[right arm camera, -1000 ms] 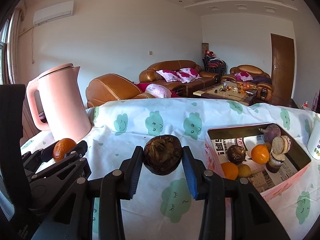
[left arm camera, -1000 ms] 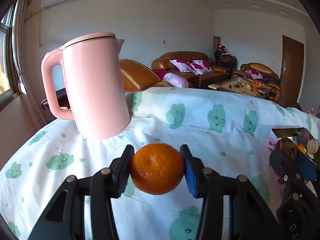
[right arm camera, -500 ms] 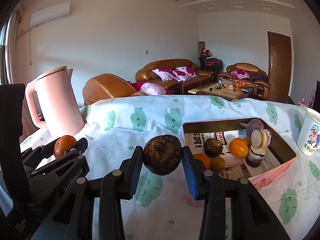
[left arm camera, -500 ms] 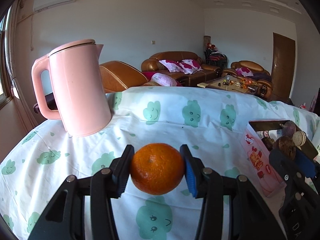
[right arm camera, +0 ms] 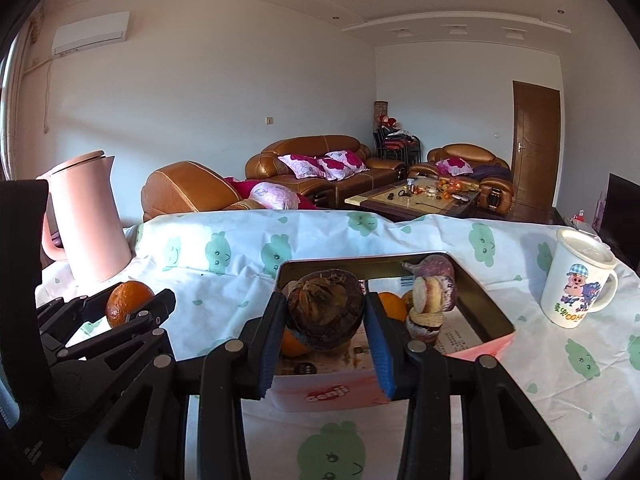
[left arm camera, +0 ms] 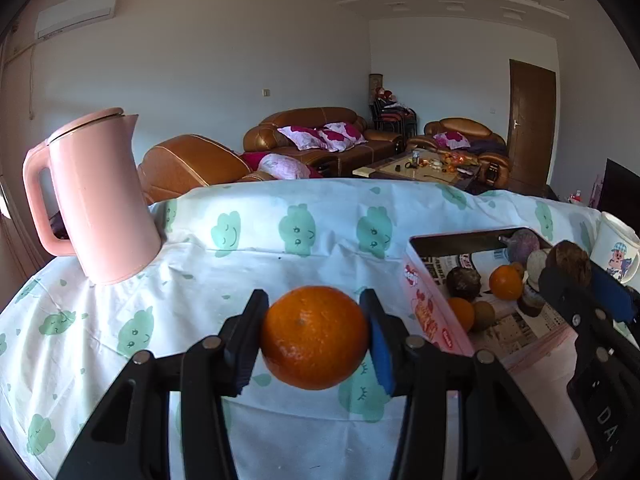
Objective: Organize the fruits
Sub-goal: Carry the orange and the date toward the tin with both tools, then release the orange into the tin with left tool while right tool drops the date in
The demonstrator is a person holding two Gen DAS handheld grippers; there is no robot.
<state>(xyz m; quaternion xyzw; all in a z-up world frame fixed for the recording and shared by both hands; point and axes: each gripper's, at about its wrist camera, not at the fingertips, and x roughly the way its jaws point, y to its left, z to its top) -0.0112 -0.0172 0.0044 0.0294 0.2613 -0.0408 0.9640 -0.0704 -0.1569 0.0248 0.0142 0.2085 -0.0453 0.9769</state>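
A table draped in a white tablecloth printed with green cloud faces fills the near part of both views. Nearest in the left wrist view, the left gripper pinches an orange between its two pads, held above the cloth and left of the box. Nearest in the right wrist view, the right gripper pinches a dark brown, rough-skinned round fruit, which hangs over the near edge of a pink rectangular box. The box is open on top and lined with printed paper; inside it lie two more oranges, a dark round fruit, a small brownish fruit, a purple fruit at the far corner, and a stack of cut purple-skinned slices. Both grippers point forward and slightly downward, side by side, the left one to the left. Right of the box stands a white cartoon mug with a lid. At the far left a pink electric kettle stands upright on the cloth. Beyond the table are brown leather sofas.
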